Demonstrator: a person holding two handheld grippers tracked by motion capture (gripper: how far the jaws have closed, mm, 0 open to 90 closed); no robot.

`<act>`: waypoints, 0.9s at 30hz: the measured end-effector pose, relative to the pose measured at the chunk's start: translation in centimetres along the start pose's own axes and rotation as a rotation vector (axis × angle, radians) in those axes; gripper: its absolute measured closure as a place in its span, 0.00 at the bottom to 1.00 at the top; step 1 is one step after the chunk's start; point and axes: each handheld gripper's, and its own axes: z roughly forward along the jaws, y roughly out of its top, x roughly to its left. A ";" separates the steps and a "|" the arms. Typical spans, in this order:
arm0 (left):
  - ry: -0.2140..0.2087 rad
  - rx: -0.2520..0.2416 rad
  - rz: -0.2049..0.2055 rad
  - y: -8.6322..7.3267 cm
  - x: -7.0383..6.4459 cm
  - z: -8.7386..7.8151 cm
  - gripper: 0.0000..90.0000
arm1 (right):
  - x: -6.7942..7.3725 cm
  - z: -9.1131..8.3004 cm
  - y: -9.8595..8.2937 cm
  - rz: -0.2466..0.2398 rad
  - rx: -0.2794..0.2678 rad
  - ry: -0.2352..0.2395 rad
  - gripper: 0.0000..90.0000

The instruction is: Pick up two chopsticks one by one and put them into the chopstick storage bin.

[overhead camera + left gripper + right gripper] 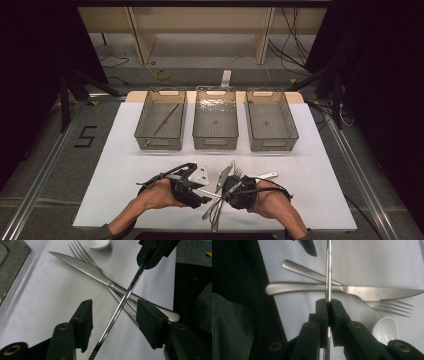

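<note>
A thin metal chopstick [328,270] is clamped between the jaws of my right gripper [327,302], which is shut on it. In the left gripper view the same chopstick [130,286] runs down from the right gripper [150,257] and passes through the gap of my left gripper [113,307], whose jaws stand open on either side without touching it. Beneath it on the white sheet lie a knife [367,293] and a fork [392,306], crossed. In the high view both grippers, left [204,191] and right [231,192], face each other near the front edge.
A small white spoon [385,330] lies beside the fork's tines. Three wire baskets stand in a row at the back: left [142,117], middle [216,145], right [272,145]. The left one holds another thin metal stick [165,121].
</note>
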 end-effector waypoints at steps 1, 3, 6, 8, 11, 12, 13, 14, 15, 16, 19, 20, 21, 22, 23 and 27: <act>-0.001 0.003 0.004 0.0 0.0 0.0 0.57 | 0.0 0.0 0.0 -0.005 0.006 -0.002 0.96; -0.008 0.010 0.008 0.0 -0.1 0.1 0.62 | 0.1 -0.1 0.1 -0.010 0.011 0.001 0.96; -0.020 0.017 0.015 0.1 -0.2 0.2 0.68 | 0.3 0.0 0.3 -0.015 0.007 0.001 0.96; -0.026 0.022 0.019 0.1 -0.3 0.2 0.72 | 0.3 0.0 0.3 -0.021 0.004 0.003 0.96; -0.026 0.035 0.028 0.1 -0.2 0.2 0.77 | 0.3 0.0 0.3 -0.034 0.004 0.012 0.96; -0.030 0.037 0.031 0.1 -0.2 0.2 0.79 | 0.3 0.0 0.3 -0.035 0.005 0.009 0.96; -0.032 0.040 0.036 0.1 -0.2 0.2 0.80 | 0.3 0.0 0.4 -0.039 0.007 0.008 0.96; -0.036 0.046 0.046 0.1 -0.3 0.2 0.81 | 0.3 0.0 0.4 -0.044 0.006 0.012 0.96; -0.035 0.040 0.051 0.0 -0.3 0.2 0.82 | 0.3 0.1 0.4 -0.051 0.004 0.015 0.96; -0.035 0.036 0.052 0.0 -0.4 0.2 0.83 | 0.4 0.1 0.4 -0.054 0.004 0.010 0.96; -0.053 0.034 0.073 -0.1 -0.5 0.1 0.86 | 0.3 0.0 0.3 -0.057 0.001 0.012 0.95; -0.062 0.045 0.097 0.0 -0.4 0.0 0.88 | 0.2 -0.1 0.3 -0.056 0.008 0.015 0.93; -0.079 0.039 0.095 0.0 -0.5 0.0 0.90 | 0.1 0.0 0.2 -0.047 -0.010 0.002 0.92; -0.086 0.033 0.100 -0.1 -0.6 0.0 0.92 | -0.1 -0.1 0.1 -0.042 -0.014 -0.004 0.89; -0.070 0.030 0.103 -0.1 -0.7 -0.1 0.94 | -0.3 -0.3 0.0 -0.029 -0.014 -0.022 0.85; -0.030 0.025 0.075 -0.5 0.0 -0.7 0.95 | -1.2 -1.0 -0.5 0.040 -0.081 -0.048 0.66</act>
